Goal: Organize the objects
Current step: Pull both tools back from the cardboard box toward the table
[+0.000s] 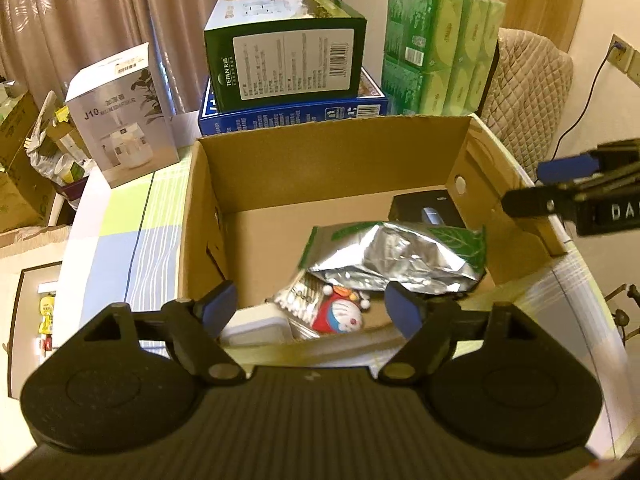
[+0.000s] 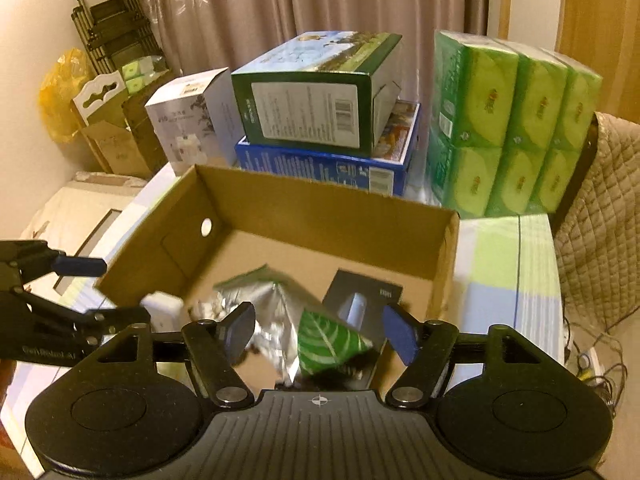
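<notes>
curtain [image 2: 320,8] behind | green tissue packs [image 2: 516,128] right, on the bench [image 2: 504,264] | quilted chair [image 2: 608,216] beside | yellow bag [image 2: 60,92] far left, perhaps plastic

Warm, dim indoor light tints both fisheye views yellow; edges bow and vignette black, the foil bag [image 2: 272,320] glares, and near items blur.

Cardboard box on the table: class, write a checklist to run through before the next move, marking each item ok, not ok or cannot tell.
1. Left tool open and empty: ok.
2. Right tool open, holding nothing: ok.
3. Foil bag inside the cardboard box: ok.
4. Black box lying in the far corner: ok.
5. Free floor space left in the cardboard box: ok.
6. Anything left on the table to pack: cannot tell.
</notes>
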Available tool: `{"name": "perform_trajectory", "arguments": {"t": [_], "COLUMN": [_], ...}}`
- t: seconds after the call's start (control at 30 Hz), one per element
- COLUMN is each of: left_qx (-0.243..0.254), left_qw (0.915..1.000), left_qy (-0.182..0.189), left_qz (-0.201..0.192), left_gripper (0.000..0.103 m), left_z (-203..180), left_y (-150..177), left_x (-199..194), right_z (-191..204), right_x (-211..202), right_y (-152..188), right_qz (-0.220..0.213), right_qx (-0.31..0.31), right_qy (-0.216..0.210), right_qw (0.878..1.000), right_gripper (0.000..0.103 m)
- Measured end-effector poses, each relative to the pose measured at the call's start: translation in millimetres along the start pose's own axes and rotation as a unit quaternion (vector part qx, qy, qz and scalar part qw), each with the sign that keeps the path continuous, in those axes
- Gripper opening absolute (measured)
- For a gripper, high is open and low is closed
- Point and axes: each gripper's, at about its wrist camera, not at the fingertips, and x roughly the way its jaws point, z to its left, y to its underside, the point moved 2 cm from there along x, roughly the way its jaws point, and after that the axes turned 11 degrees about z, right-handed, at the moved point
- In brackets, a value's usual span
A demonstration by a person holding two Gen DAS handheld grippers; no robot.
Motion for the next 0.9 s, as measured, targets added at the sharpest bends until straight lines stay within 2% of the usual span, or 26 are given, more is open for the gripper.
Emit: {"name": "perform_trajectory", "arguments": {"t": [0.3, 0.63, 0.9], "left_qx": [-0.009, -0.012, -0.017], "left_qw": [0.9998, 0.9994, 0.999], "left_qy": [0.008, 0.007, 0.007], "left_qz": [-0.015, -0.031, -0.041], "left_gripper": [0.081, 0.087, 0.093], "left_z": [-21, -39, -50], "left_y": [30, 68, 104], "left_x": [-39, -86, -111], "right_z": [17, 35, 59], "right_x": [-34, -80, -98], "right_y": [51, 98, 134], "right_qz": [0.01, 0.0, -0.007], "right_qx": [-0.004, 0.004, 0.004], "right_qy": [-0.001, -0.005, -0.02], "right_qw": [1.0, 1.0, 1.0], "right_gripper": [0.068, 0.069, 0.069]}}
